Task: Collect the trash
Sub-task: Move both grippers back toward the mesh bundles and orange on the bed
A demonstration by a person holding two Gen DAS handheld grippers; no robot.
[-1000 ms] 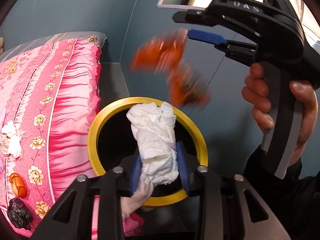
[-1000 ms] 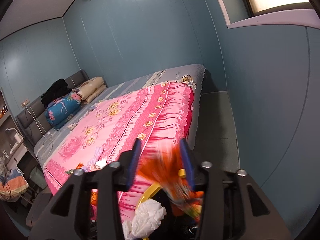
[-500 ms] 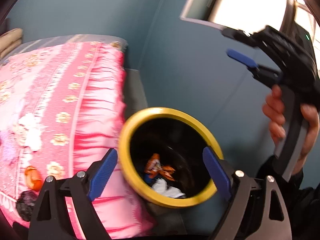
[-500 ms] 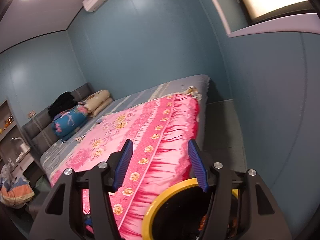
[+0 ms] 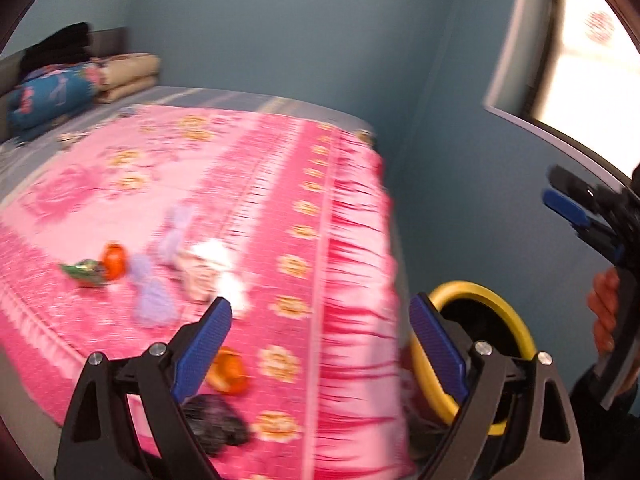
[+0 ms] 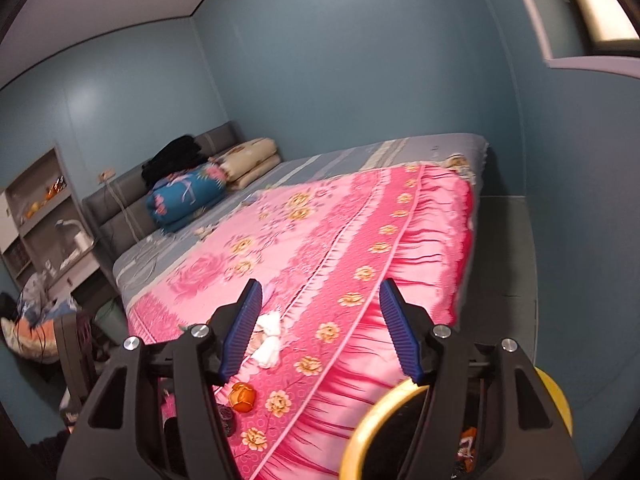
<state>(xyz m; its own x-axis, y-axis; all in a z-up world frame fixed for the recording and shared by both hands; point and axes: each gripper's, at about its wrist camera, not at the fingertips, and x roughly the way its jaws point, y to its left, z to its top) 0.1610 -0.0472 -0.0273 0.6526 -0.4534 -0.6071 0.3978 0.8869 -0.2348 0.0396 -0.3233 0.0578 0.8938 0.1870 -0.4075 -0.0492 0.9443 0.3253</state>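
Trash lies scattered on the pink flowered bedspread [image 5: 280, 184]: an orange peel [image 5: 114, 262], a green wrapper [image 5: 80, 272], purple tissue [image 5: 152, 292], white tissue [image 5: 216, 264], a second orange peel [image 5: 228, 368] and a black crumpled piece [image 5: 216, 424]. My left gripper [image 5: 320, 320] hangs over the bed's near edge, open wide and empty. The black bin with a yellow rim [image 5: 520, 328] stands to its right beside the bed. My right gripper [image 6: 320, 312] is above the bin rim [image 6: 372, 420], its jaws opening with nothing between them. An orange wrapper [image 6: 466, 444] lies inside the bin.
Blue walls close in behind and to the right, with a window [image 5: 592, 60] high up. Folded quilts [image 6: 188, 196] and a headboard [image 6: 132, 200] sit at the bed's far end. Shelves [image 6: 36, 208] and clutter stand on the left. A narrow grey floor strip [image 6: 504, 272] runs beside the bed.
The left gripper let the white tissue fall into the bin, opened wide and swung left over the bed. The right gripper dropped the orange wrapper into the bin and opened.
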